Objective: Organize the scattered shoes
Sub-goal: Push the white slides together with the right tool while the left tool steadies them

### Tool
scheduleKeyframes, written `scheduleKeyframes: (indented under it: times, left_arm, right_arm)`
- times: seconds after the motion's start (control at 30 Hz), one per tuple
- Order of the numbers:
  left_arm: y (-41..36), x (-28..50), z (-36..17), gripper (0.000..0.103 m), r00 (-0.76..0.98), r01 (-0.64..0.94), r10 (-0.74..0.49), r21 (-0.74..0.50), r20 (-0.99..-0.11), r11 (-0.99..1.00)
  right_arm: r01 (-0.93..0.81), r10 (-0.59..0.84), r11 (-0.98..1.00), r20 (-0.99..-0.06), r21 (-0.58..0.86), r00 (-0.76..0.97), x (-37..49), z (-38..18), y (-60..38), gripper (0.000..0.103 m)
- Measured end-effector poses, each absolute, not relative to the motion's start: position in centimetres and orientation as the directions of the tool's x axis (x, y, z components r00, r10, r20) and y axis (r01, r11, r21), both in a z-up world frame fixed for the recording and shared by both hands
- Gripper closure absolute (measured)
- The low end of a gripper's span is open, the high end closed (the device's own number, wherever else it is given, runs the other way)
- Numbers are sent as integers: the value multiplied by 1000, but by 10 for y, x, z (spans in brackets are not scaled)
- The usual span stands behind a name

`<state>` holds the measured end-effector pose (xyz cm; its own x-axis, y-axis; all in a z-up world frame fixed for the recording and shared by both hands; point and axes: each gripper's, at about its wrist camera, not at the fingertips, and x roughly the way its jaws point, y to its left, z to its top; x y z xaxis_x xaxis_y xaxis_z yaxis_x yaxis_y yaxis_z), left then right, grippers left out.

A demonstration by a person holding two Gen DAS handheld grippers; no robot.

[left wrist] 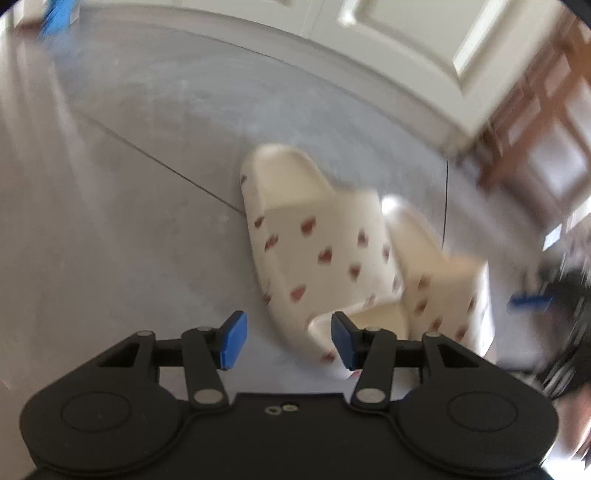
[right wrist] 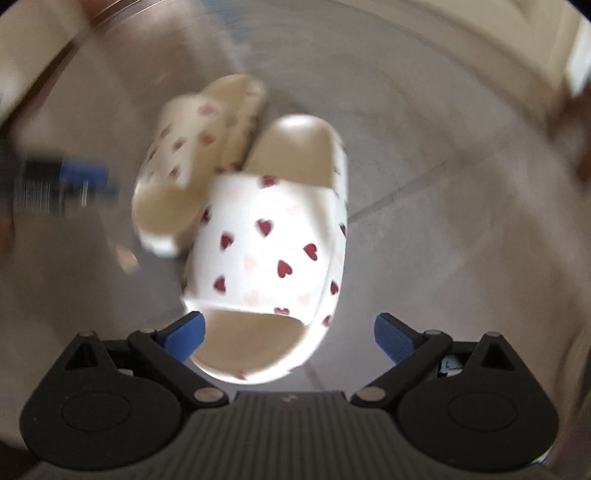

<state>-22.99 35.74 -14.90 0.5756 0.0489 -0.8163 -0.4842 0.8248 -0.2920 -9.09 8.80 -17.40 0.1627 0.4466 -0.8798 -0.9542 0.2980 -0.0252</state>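
Note:
Two cream slippers with red hearts lie on the grey tile floor, touching and partly overlapping. In the left wrist view one slipper (left wrist: 314, 251) has its toe end between the blue pads of my left gripper (left wrist: 288, 341), which stand apart from it. The other slipper (left wrist: 443, 291) lies to its right. The right wrist view shows that second slipper (right wrist: 273, 251) with its toe between the wide-spread pads of my right gripper (right wrist: 290, 334); the left pad (right wrist: 186, 334) is at its edge, the right pad is clear. The first slipper (right wrist: 192, 147) lies behind it. Both views are blurred.
A white door and baseboard (left wrist: 369, 48) run along the far side of the floor. Brown wooden furniture (left wrist: 535, 140) stands at the right. A blurred blue thing (left wrist: 55, 18) sits far left. The other gripper's blue pad (left wrist: 530, 301) shows at the right edge.

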Motion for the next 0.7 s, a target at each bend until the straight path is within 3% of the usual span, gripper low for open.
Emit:
scheduleKeyframes:
  times: [0.07,0.17,0.5,0.7]
  left_arm:
    - [361,-222,-147,52,588,-510,73,-300,-805,806]
    - [369,-209,-148,52,602,-533,77,-329,-794,780]
    - [400,-177,-164,48,635,-536,37,-406,-772,740]
    - [399,-139,-155,47,621,-359,40,-239,-783,902]
  right_arm:
    - [-972,450,152,-863,-180,230,-108,-183,95,4]
    - [-969,445,111,-861,-220,247,-110,-186,110,4]
    - [-880,402,469,-906,81,131,-72,-193,149,2]
    - [-817,406,569,-896,92,182,-56,-194,177,2]
